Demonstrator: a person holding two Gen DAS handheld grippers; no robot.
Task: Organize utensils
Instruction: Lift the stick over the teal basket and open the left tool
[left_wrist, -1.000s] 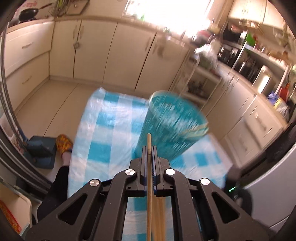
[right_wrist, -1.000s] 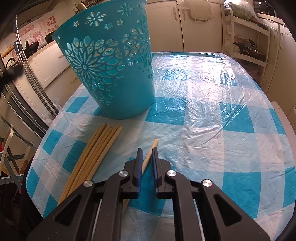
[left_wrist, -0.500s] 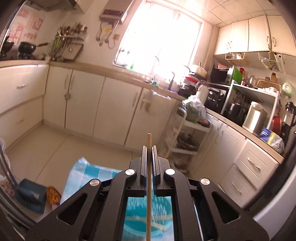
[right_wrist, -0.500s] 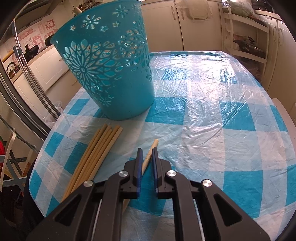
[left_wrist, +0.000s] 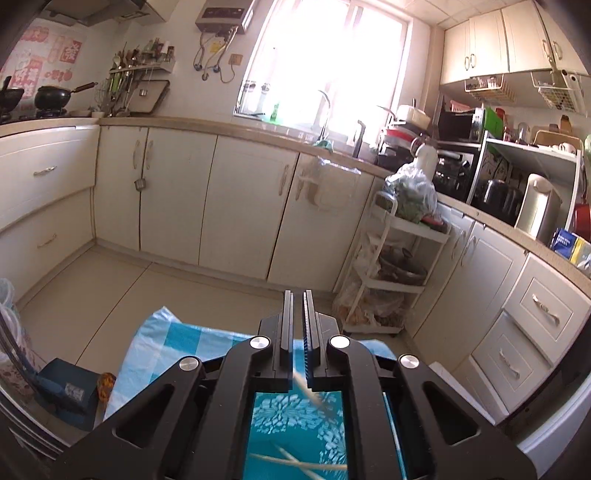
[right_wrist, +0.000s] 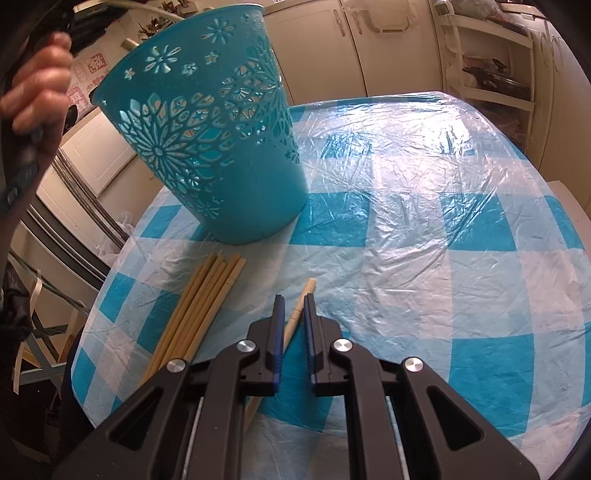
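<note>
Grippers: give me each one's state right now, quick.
Left gripper: open, holding nothing, above the basket.
Right gripper: open, straddling a single chopstick on the table, not clamped.

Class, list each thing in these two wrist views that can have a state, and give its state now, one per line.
Left gripper: open, empty.
Right gripper: open, astride single wooden chopstick lying flat.
Teal cut-out plastic basket: upright, chopsticks inside.
Bundle of wooden chopsticks: lying flat on checked plastic-covered table.
</note>
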